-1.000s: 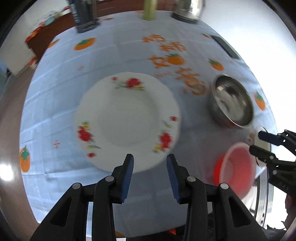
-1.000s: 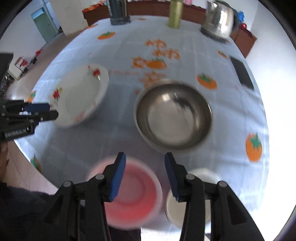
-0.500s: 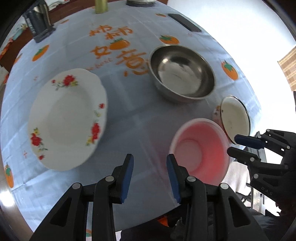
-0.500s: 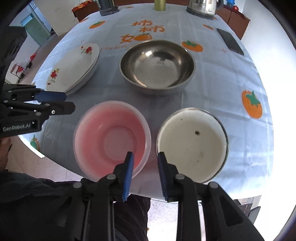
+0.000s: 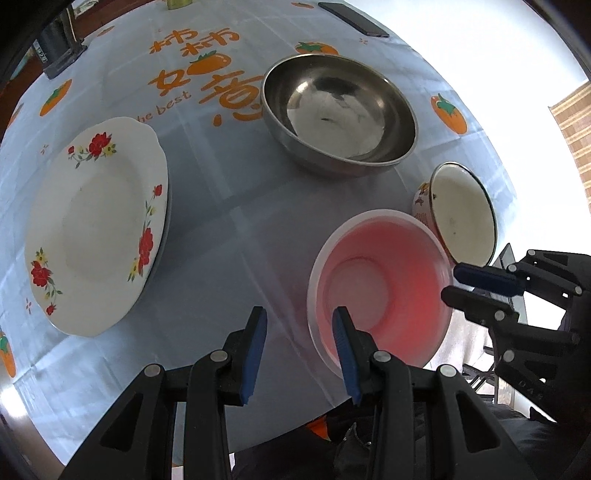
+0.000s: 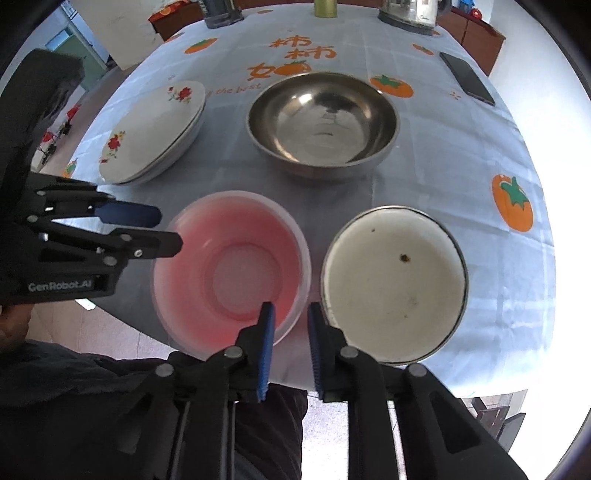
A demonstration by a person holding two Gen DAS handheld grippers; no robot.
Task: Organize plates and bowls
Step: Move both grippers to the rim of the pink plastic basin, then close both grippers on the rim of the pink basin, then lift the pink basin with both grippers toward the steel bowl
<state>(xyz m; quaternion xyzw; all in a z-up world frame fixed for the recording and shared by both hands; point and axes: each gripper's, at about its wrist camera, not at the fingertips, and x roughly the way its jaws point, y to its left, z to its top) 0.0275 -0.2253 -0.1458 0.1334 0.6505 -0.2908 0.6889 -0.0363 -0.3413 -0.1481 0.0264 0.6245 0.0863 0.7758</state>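
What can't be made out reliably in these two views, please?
- Plates under the floral plate: right wrist view, edges too thin to count.
- The enamel bowl and its outer pattern: left wrist view, mostly behind the pink bowl.
- The kettle: right wrist view, cut off by the top edge.
- Whether the right tongs touch the pink bowl's rim: unclear in both views.

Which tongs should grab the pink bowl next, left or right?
Right, probably. The right tongs already straddle the pink bowl's near rim, one finger inside, one outside. The left tongs are open beside its other side, with no rim between them.
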